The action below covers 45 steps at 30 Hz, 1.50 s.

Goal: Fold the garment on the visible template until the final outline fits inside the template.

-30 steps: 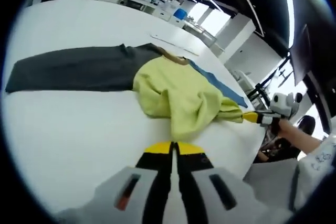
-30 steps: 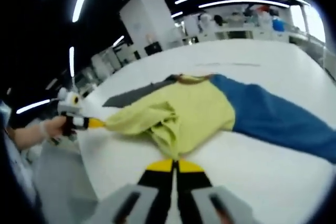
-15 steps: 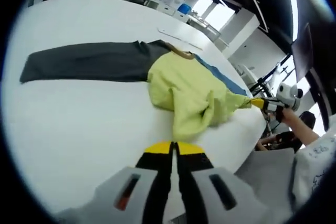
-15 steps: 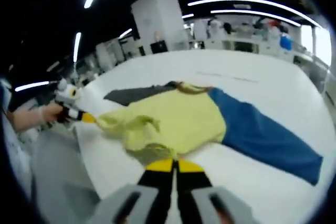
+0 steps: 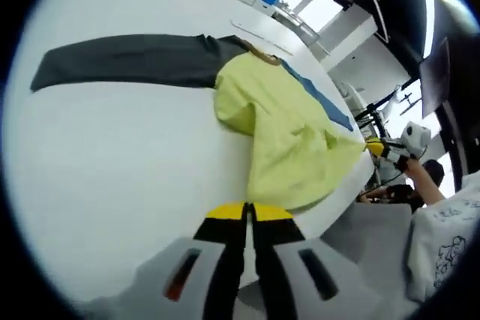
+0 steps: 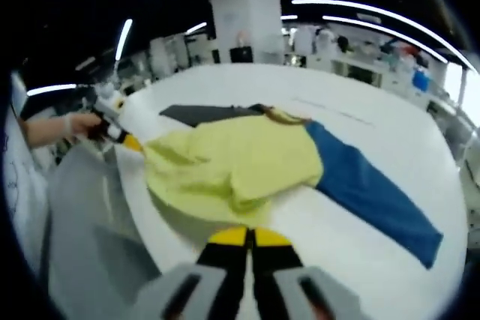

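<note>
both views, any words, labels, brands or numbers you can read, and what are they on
None can be read.
The yellow garment, the grey sleeve and the blue sleeve show no print.
The white table bears no label.
A dark pattern on the person's white sleeve is too blurred to read.
Items on the far benches are too small to read.

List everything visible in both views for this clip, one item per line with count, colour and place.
garment: one, yellow-green body with a dark grey sleeve and a blue sleeve, spread on the table, its hem at the near edge.
table: one, white, round-edged, under the garment.
lab benches: several, white, cluttered, far background.
left tool: one, yellow-tipped black jaws shut on the garment's hem.
right tool: one, yellow-tipped jaws shut on the garment's hem.
hand: one, at the table edge, holding the left tool.
</note>
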### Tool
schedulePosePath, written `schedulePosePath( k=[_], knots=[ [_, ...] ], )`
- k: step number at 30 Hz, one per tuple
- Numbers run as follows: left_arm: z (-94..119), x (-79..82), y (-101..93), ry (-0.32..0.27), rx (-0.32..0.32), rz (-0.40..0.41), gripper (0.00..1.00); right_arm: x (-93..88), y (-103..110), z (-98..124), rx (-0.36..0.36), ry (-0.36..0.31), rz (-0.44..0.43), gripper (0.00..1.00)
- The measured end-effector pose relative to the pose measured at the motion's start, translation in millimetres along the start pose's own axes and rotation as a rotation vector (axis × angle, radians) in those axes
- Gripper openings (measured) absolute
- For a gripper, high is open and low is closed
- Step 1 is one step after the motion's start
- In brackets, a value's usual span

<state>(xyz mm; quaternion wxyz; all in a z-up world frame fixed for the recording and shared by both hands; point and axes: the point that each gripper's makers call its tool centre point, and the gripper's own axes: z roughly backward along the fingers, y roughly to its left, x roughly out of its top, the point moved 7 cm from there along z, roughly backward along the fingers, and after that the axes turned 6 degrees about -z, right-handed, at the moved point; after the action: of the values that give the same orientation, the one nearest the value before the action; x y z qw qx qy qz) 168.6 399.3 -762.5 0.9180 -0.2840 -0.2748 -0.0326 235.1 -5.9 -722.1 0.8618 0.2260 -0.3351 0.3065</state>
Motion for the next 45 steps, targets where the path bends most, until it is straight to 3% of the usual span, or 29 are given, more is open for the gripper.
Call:
schedulePosePath(
  k=[8,18,22,33,45],
  knots=[
    [2.2,-15.9,-3.1,0.086,-0.015,0.005,0.00,-17.7,4.8,14.9,-0.019,0.041,0.017,0.00],
    [-1.7,-40.1,-8.5,0.206,-0.008,-0.024,0.00,-61.0,23.2,21.4,-0.006,0.180,0.097,0.00],
    [0.2,-43.2,-5.8,0.225,-0.004,-0.021,0.00,-74.4,24.2,16.3,-0.009,0.227,0.112,0.00],
    [2.8,-47.9,-0.4,0.246,0.032,-0.021,0.00,-85.6,32.7,4.2,0.019,0.300,0.142,0.00],
    [0.6,-52.7,-3.6,0.249,0.050,-0.021,0.00,-92.6,28.5,-0.7,0.027,0.325,0.123,0.00]
  ],
)
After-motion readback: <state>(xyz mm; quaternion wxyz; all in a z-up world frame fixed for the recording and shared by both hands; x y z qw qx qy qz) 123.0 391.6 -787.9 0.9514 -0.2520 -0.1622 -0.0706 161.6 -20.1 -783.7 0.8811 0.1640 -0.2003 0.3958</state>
